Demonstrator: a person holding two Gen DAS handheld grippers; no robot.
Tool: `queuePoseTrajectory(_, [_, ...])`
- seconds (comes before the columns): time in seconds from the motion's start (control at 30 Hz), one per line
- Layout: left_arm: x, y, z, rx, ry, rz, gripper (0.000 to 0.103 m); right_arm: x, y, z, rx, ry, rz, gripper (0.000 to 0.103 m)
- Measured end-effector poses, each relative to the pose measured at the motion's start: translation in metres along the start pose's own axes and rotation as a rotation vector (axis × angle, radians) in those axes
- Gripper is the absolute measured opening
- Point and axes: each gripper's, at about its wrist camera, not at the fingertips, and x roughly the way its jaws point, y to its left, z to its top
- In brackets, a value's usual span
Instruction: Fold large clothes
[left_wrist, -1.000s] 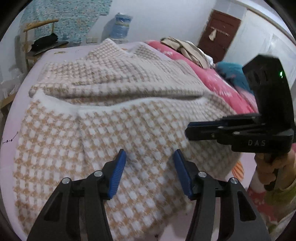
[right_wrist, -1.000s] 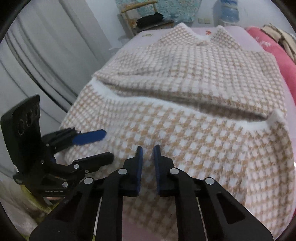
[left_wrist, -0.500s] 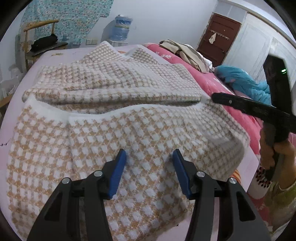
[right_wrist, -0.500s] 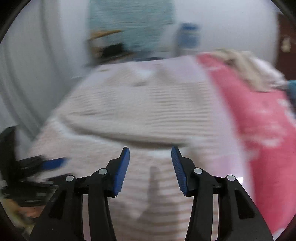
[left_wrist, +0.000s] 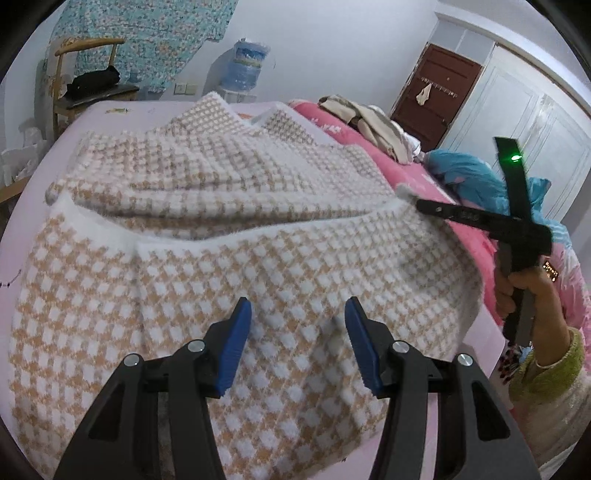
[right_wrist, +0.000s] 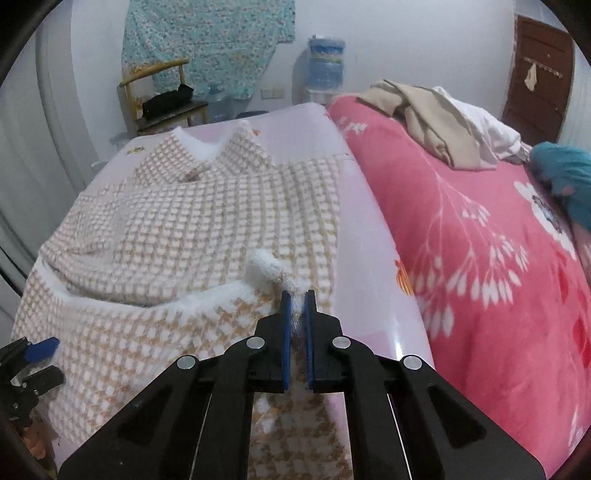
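A large tan-and-white checked fleece garment (left_wrist: 229, 236) lies spread on a pale pink bed, its near part folded back with a white edge. It also shows in the right wrist view (right_wrist: 192, 229). My left gripper (left_wrist: 297, 339) is open and empty just above the garment's near hem. My right gripper (right_wrist: 297, 299) is shut on the garment's white right corner (right_wrist: 267, 267) and holds it a little above the bed. The right gripper shows in the left wrist view (left_wrist: 424, 203) at the garment's right corner. The left gripper shows at the lower left of the right wrist view (right_wrist: 40, 356).
A pink flowered quilt (right_wrist: 480, 258) covers the bed's right side, with beige and white clothes (right_wrist: 436, 122) and a blue cloth (right_wrist: 565, 170) on it. A wooden chair (right_wrist: 162, 99) and a water bottle (right_wrist: 327, 66) stand by the far wall. A brown door (left_wrist: 439, 96) is far right.
My right gripper swung from beside the left one to the garment's right corner, opened, then shut on the white corner. The left gripper stayed open above the near hem.
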Motion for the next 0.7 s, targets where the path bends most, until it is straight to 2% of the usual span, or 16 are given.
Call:
queuePoseTrajectory(0.13, [0.011, -0.002, 0.000, 0.022, 0.024, 0.060, 0.052, 0.029, -0.004, -0.009, -0.010, 0.044, -0.019, 0.005])
queuePoseTrajectory(0.2, [0.013, -0.002, -0.001, 0.022, 0.019, 0.068, 0.053, 0.030, -0.007, -0.013, -0.003, 0.031, -0.030, 0.009])
queuePoseTrajectory(0.33, [0.014, -0.001, -0.001, 0.024, 0.022, 0.066, 0.054, -0.004, -0.018, -0.013, 0.067, -0.020, -0.012, 0.039])
queuePoseTrajectory(0.4, [0.016, 0.000, -0.001, 0.025, 0.022, 0.064, 0.054, -0.030, -0.023, -0.016, 0.087, -0.071, 0.037, 0.044])
queuePoseTrajectory(0.5, [0.017, 0.002, 0.000, 0.019, 0.021, 0.063, 0.054, -0.069, -0.017, -0.030, 0.086, -0.100, 0.168, 0.044])
queuePoseTrajectory(0.57, [0.018, 0.002, 0.000, 0.011, 0.019, 0.063, 0.054, -0.081, 0.001, -0.046, 0.046, -0.064, 0.285, 0.044])
queuePoseTrajectory(0.67, [0.018, 0.003, 0.000, 0.011, 0.019, 0.068, 0.054, -0.085, 0.032, -0.073, -0.051, 0.005, 0.383, 0.034])
queuePoseTrajectory(0.7, [0.018, 0.003, -0.001, 0.009, 0.019, 0.068, 0.054, -0.079, 0.039, -0.079, -0.078, 0.032, 0.362, 0.026])
